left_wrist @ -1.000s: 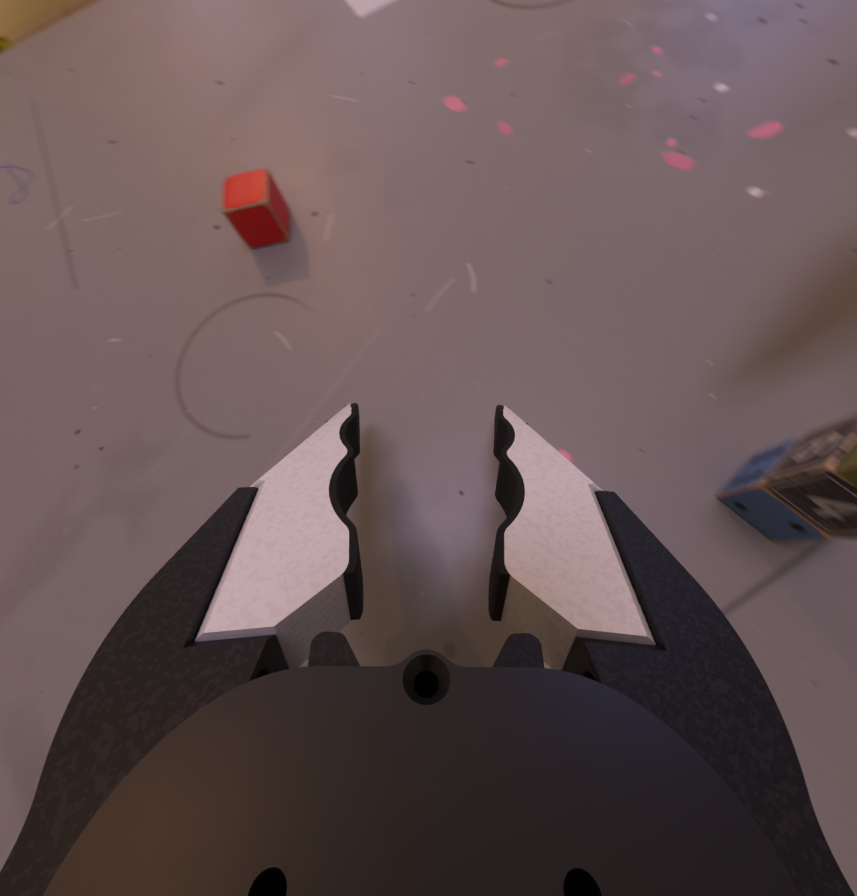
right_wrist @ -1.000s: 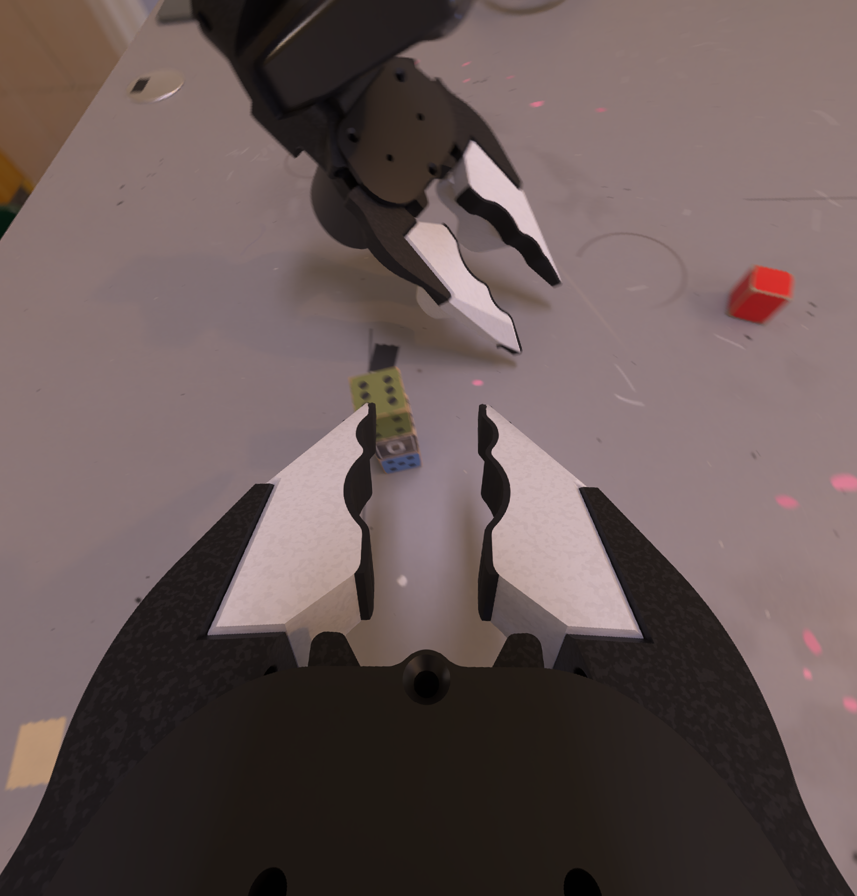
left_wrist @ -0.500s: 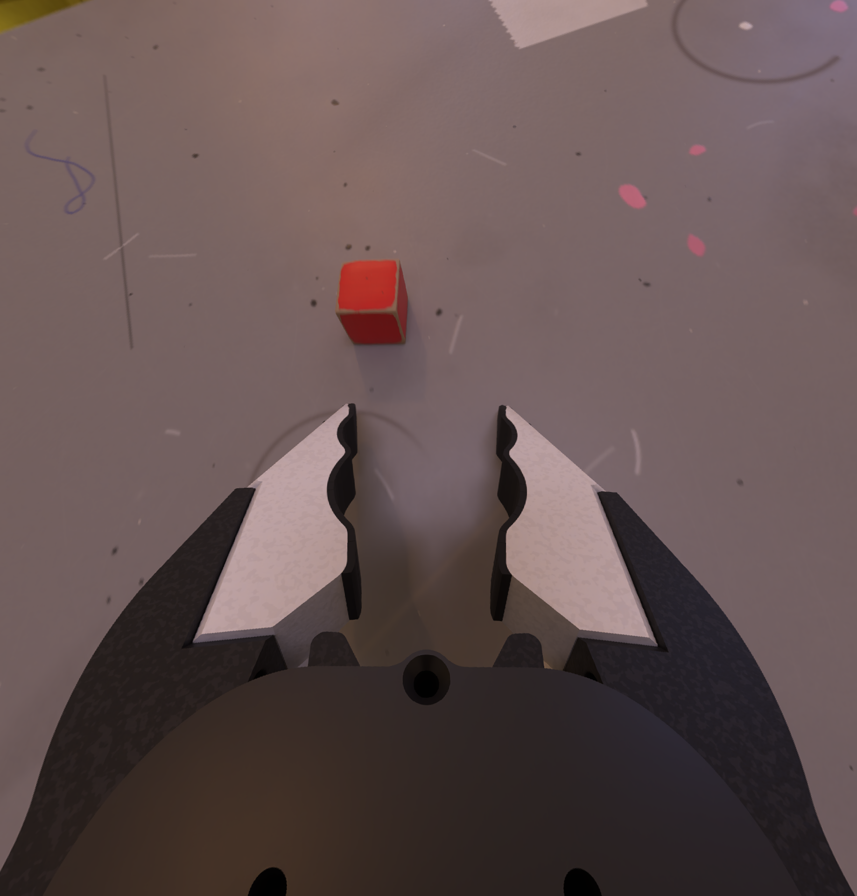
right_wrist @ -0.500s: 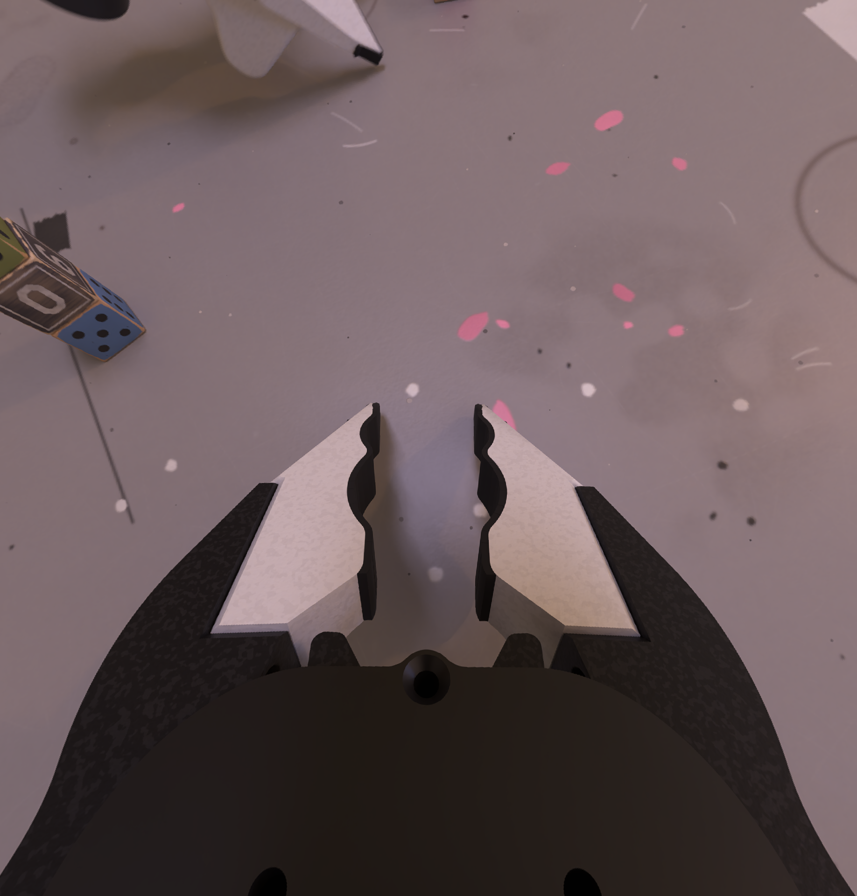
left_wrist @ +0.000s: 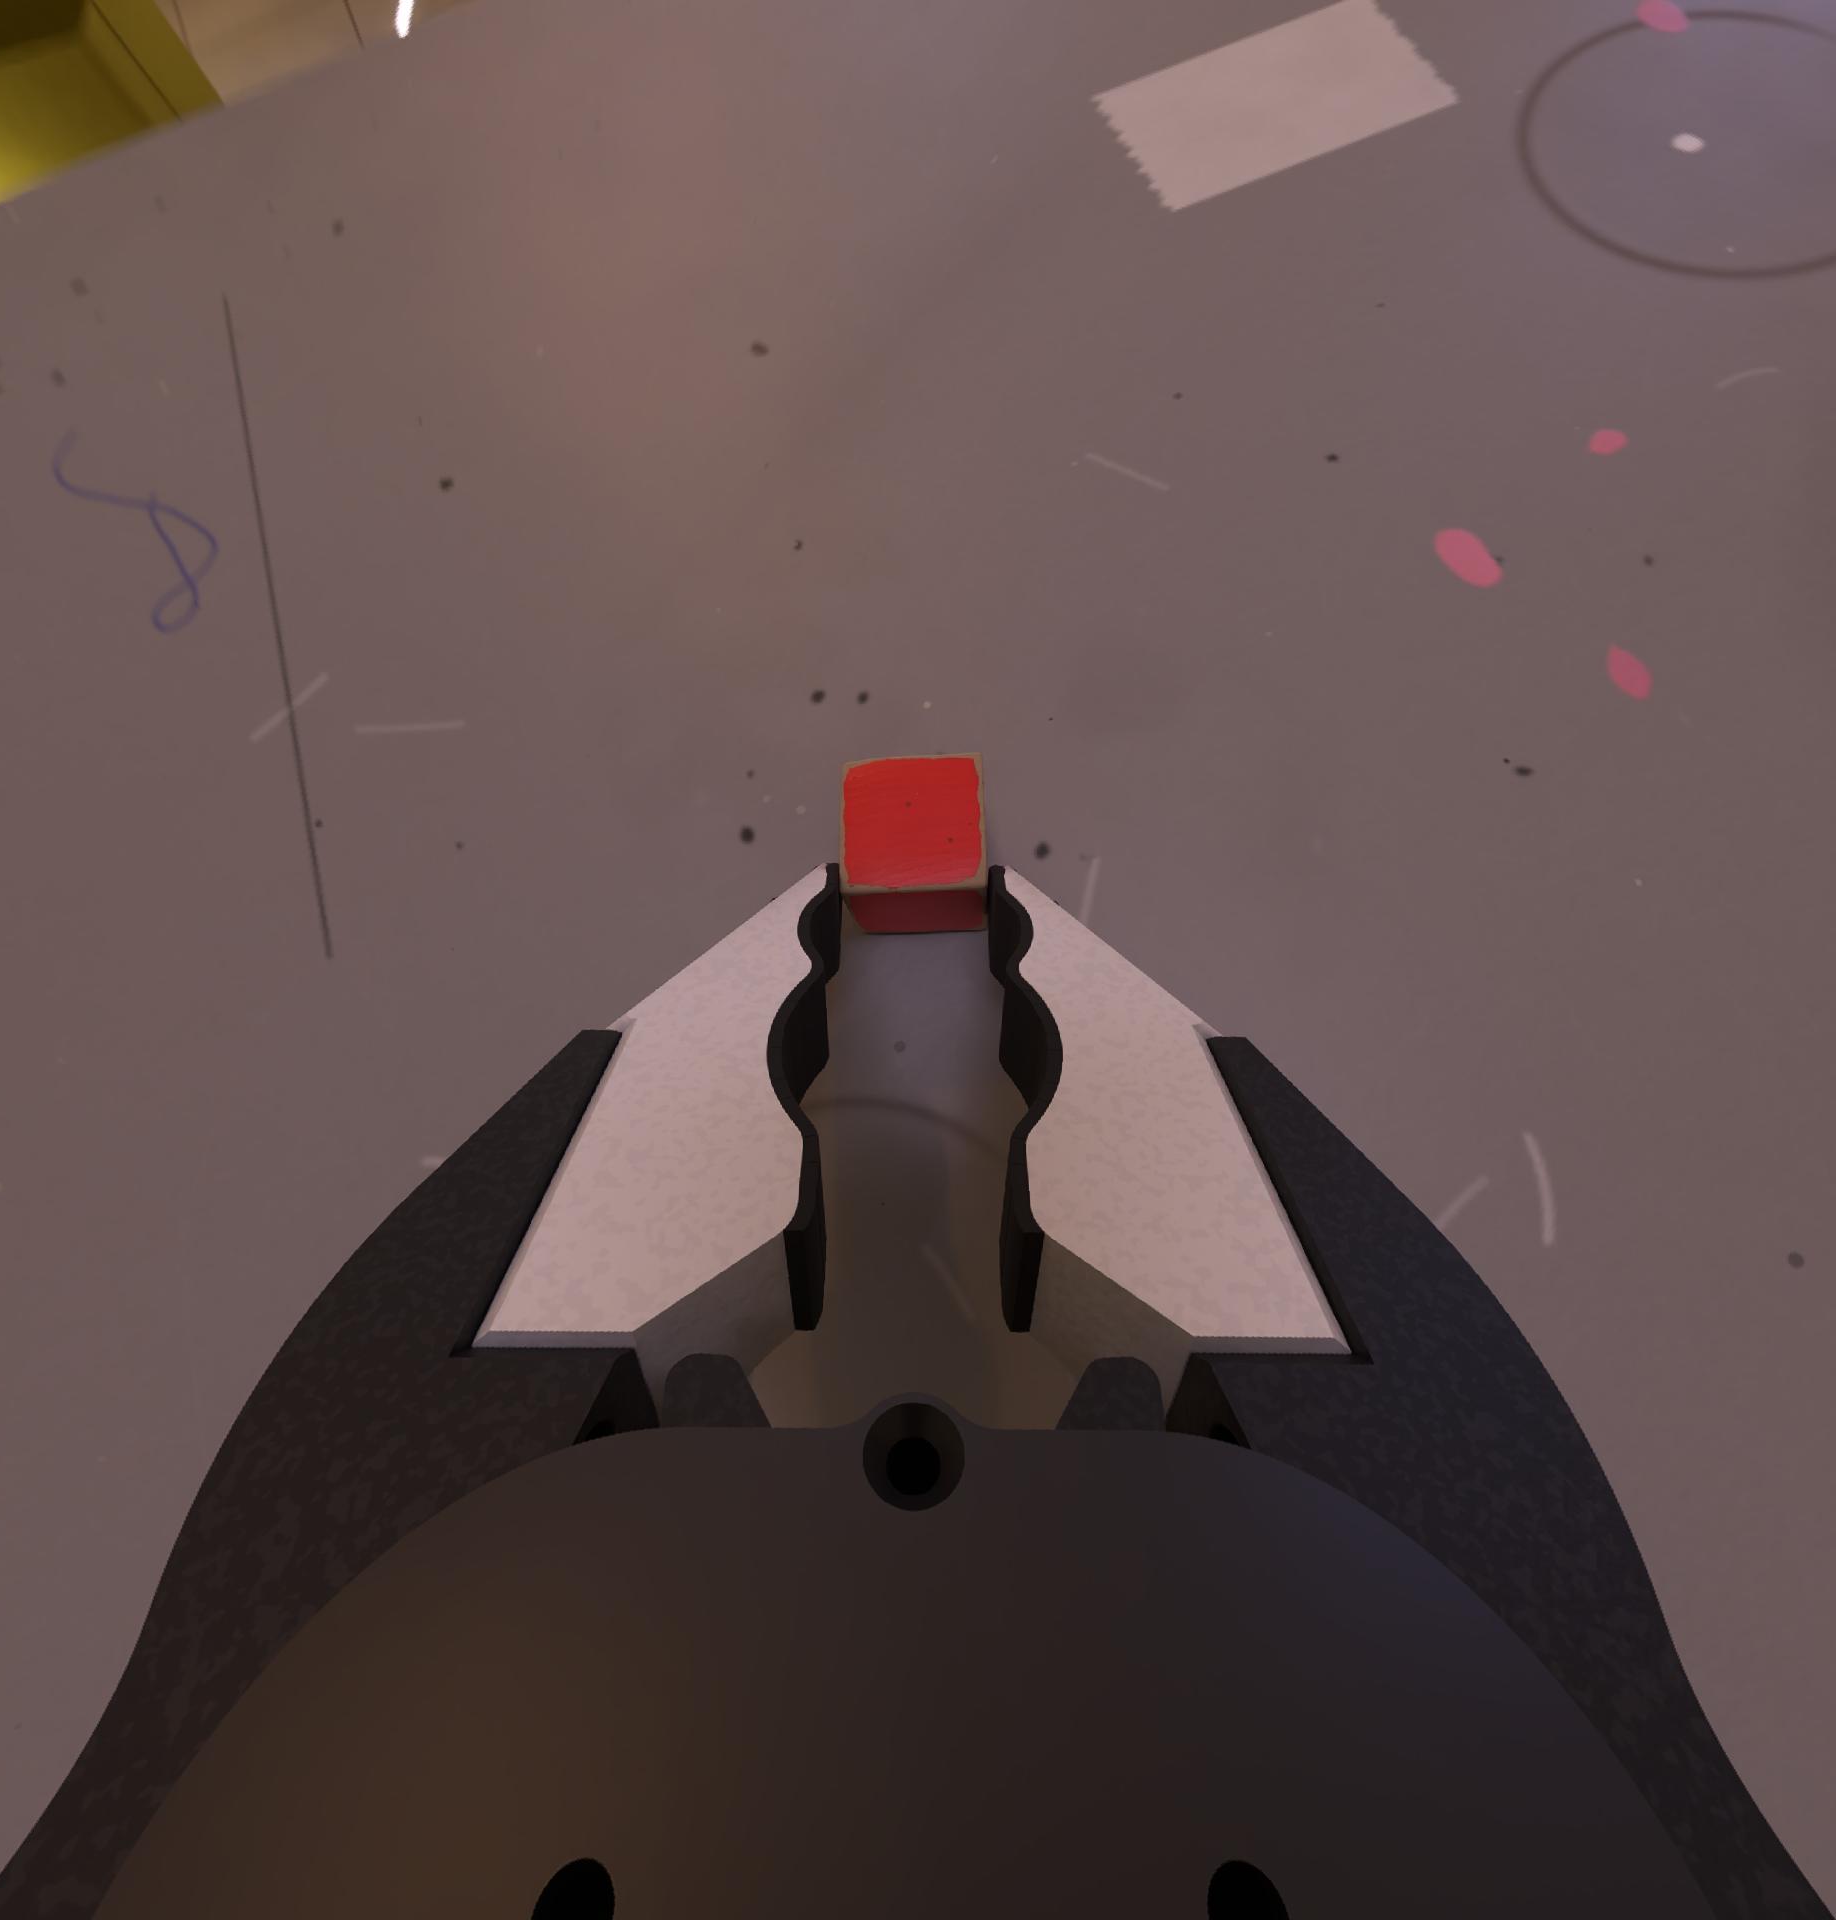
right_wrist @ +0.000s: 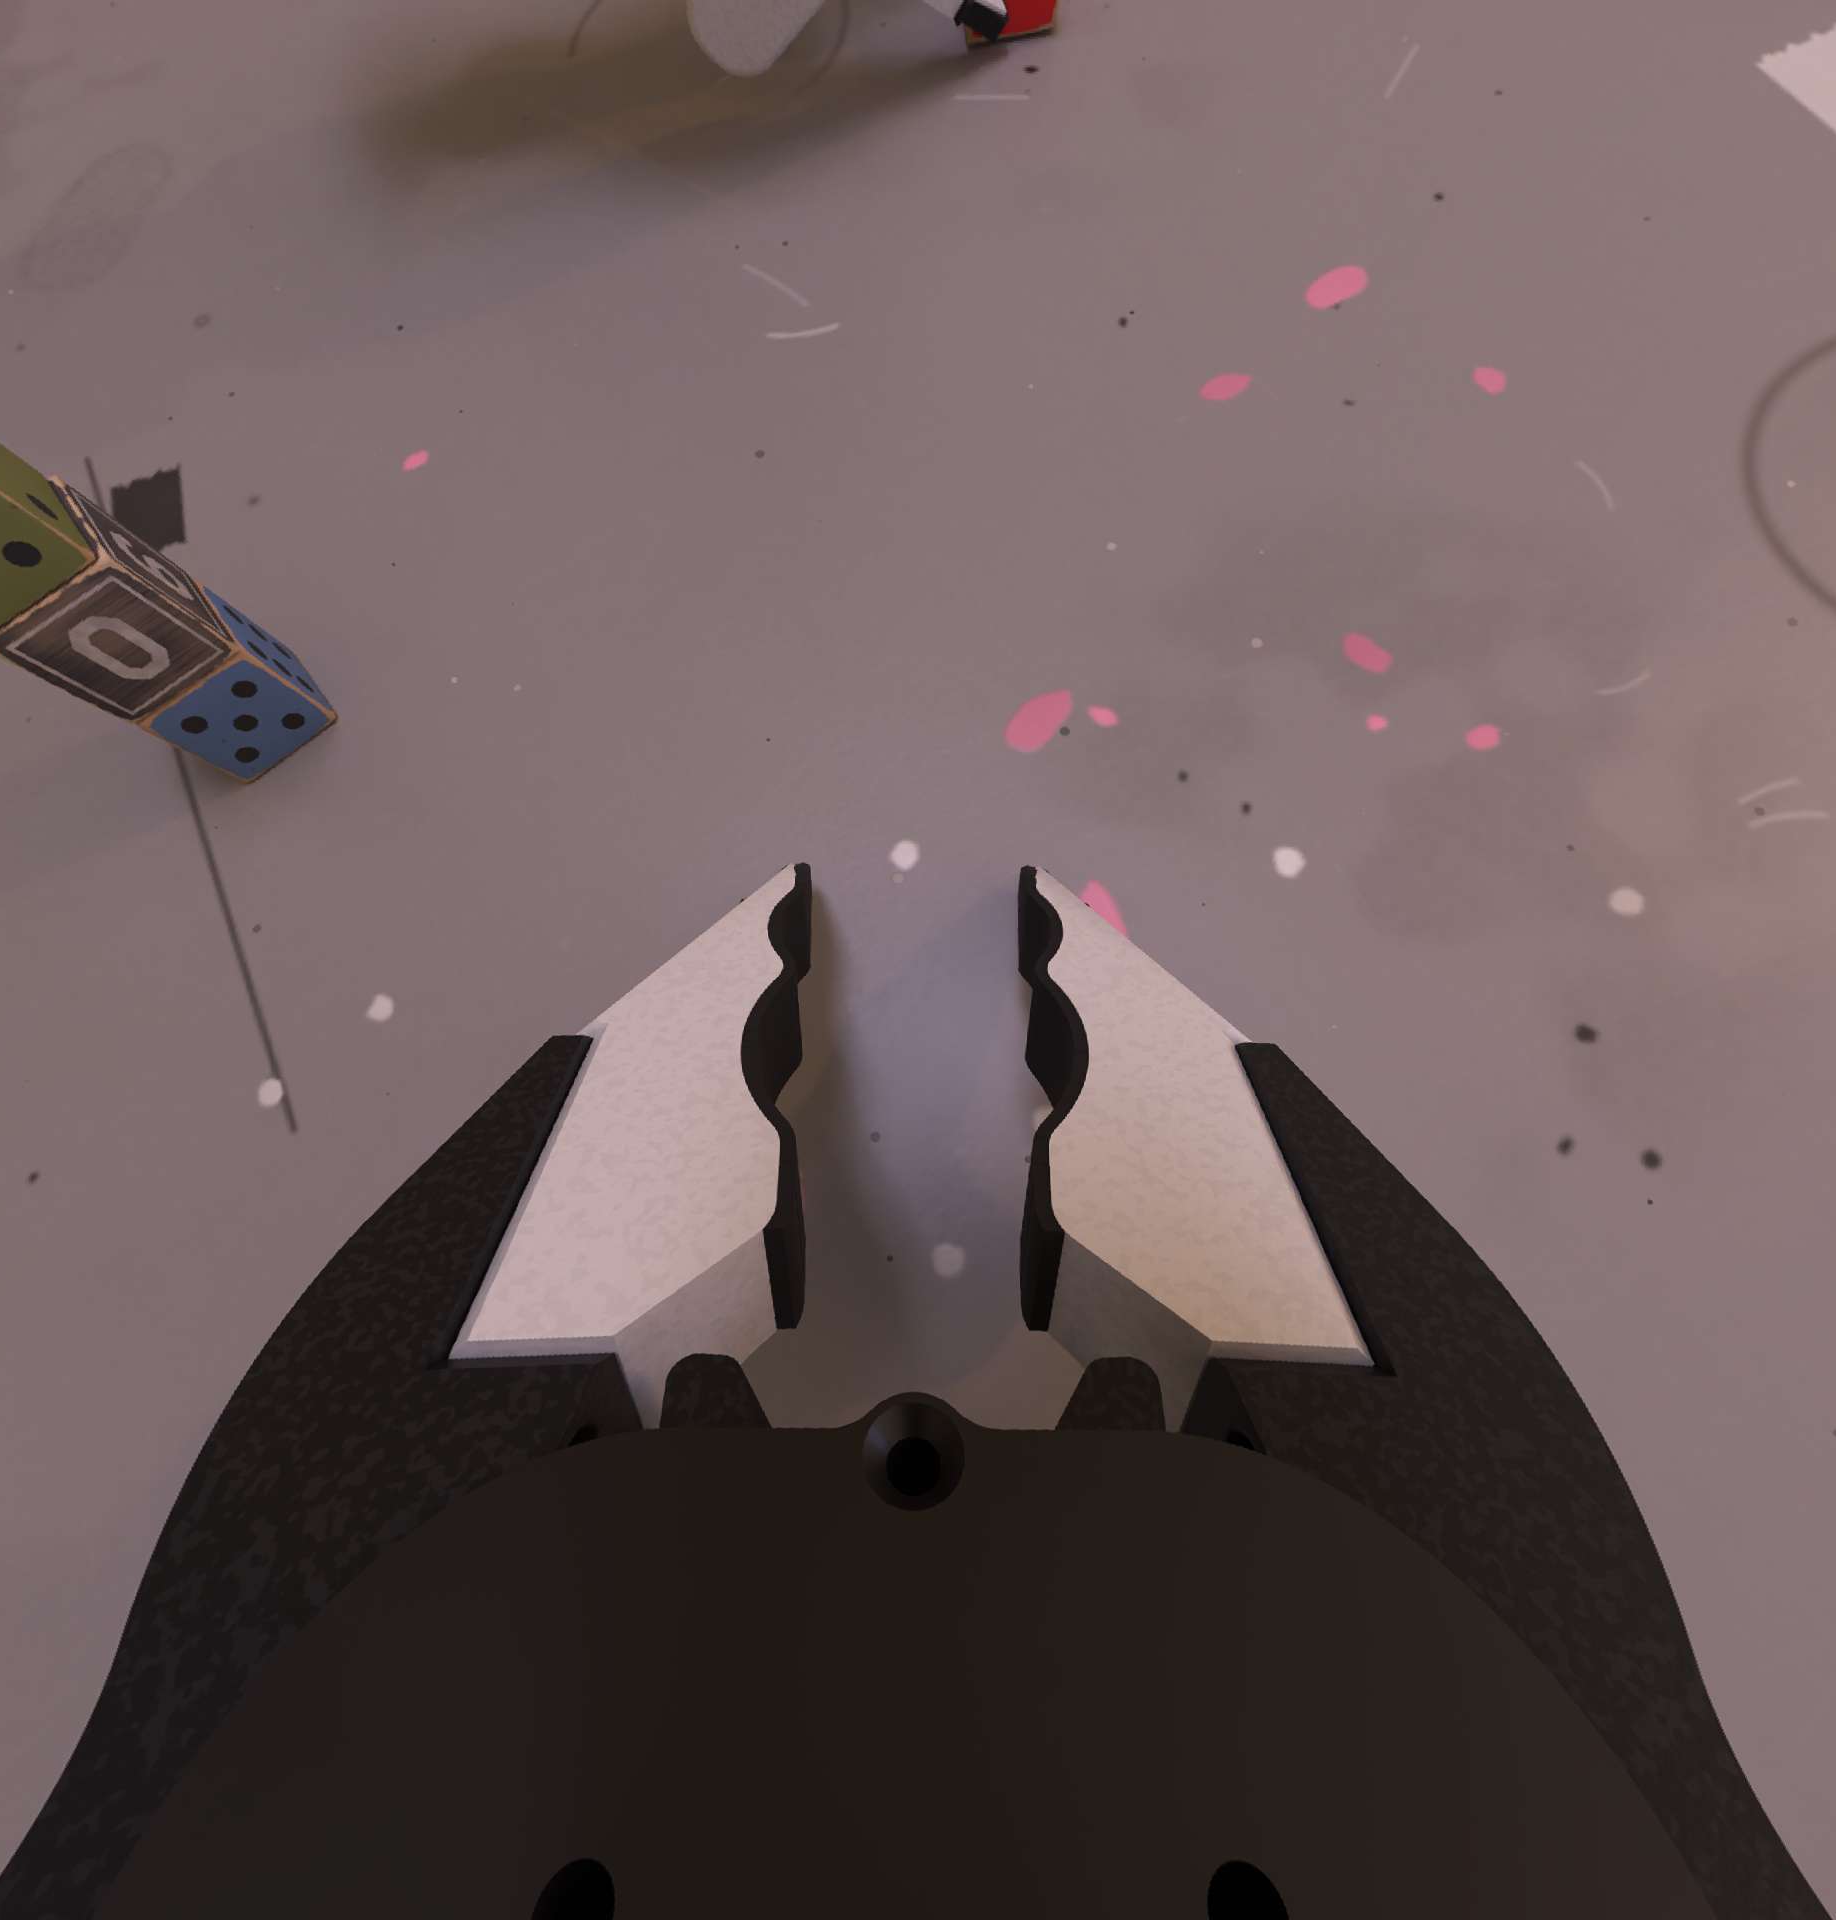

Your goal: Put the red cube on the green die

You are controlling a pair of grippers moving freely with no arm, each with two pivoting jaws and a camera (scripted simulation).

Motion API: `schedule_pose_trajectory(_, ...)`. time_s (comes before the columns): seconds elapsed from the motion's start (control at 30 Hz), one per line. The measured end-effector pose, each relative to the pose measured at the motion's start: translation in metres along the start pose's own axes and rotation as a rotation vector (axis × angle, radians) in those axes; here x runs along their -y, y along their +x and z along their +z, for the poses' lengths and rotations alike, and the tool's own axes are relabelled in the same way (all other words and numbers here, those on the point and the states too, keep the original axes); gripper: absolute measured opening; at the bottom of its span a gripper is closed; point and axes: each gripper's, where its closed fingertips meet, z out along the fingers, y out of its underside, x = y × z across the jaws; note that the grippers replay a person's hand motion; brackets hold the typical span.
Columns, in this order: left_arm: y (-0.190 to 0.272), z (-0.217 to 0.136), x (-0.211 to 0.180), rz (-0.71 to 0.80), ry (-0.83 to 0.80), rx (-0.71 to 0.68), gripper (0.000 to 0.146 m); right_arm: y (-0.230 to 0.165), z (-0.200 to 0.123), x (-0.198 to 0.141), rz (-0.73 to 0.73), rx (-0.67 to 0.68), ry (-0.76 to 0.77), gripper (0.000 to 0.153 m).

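Between the left gripper's [left_wrist: 912, 883] tips the red cube [left_wrist: 912, 826] is pinched on the table [left_wrist: 581, 520]; lifting and placing onto the green die [right_wrist: 0, 540] remain; the right gripper [right_wrist: 914, 883] is held spread, empty.

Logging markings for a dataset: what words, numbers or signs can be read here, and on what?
dark block, stacked between the dice: one pale character on each visible face; not transcribed here.
table: blue pen scribble, illegible.
green die, blue die: dots only.
red cube: no marking.
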Motion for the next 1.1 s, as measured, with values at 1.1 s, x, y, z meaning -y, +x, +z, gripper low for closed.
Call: schedule_pose_trajectory(1.1,0.172,-0.225,-0.017,0.384,0.284,-0.818,0.028,-0.086,-0.023,0.056,-0.064,0.185,0.260,0.035)
